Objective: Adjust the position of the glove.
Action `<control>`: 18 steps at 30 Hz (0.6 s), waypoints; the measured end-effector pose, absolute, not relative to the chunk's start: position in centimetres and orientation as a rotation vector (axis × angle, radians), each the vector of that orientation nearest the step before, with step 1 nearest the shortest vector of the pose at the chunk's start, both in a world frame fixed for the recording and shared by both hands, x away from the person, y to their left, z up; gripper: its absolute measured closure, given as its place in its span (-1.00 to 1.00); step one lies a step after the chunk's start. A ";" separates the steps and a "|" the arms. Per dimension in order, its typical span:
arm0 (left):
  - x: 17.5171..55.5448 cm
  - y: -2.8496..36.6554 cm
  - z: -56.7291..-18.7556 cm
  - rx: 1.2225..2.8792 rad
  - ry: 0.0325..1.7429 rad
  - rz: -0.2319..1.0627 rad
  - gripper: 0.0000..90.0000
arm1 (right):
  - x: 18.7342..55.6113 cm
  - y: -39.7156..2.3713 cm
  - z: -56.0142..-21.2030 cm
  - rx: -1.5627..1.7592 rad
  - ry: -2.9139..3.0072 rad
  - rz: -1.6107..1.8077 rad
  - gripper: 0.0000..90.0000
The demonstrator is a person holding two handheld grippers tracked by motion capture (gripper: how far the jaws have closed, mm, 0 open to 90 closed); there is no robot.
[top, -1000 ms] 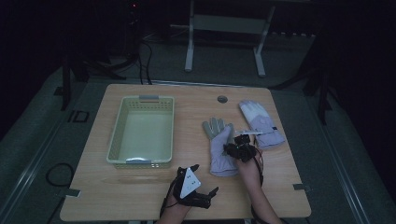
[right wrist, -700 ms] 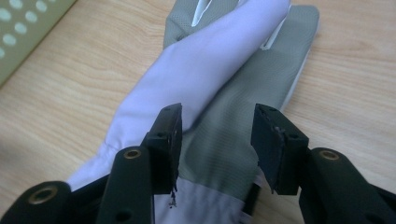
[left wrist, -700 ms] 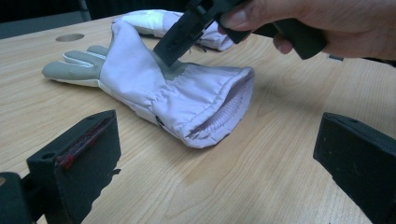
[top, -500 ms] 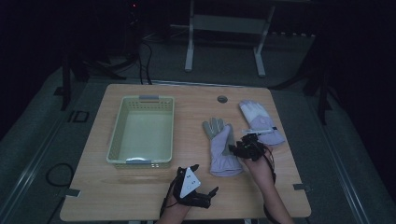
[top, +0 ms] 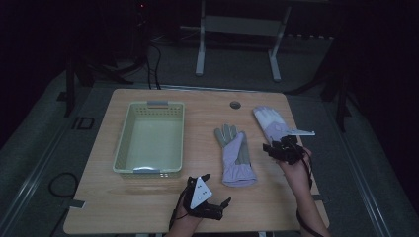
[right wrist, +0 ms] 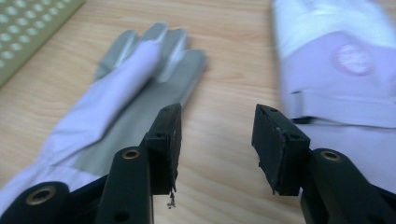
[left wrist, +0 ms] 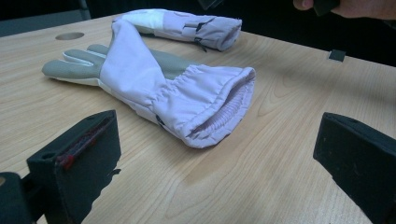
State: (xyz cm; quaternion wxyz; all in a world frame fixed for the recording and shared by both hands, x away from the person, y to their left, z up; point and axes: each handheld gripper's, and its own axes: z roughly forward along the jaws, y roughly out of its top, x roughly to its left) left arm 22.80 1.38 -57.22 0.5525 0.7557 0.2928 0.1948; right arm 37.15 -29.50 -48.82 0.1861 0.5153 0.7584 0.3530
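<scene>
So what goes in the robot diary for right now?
left gripper: open, near glove cuff | right gripper: jaws just opened, empty, between gloves | basket: empty

A light wooden table (top: 148,207) carried everything. A pale green basket (top: 150,138) sat at its nine o'clock side. A lavender and grey glove (top: 236,155) lay flat near the centre, and a second glove (top: 272,123) lay toward two o'clock, close beside a round hole (top: 235,104) at twelve.

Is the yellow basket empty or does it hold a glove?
Empty: the basket shows a bare floor; both gloves lie on the table.
</scene>
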 end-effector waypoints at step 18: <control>22.9 1.4 -57.2 1.783 0.697 0.452 -0.98 | 40.5 -34.9 -48.8 1.492 2.037 0.962 0.06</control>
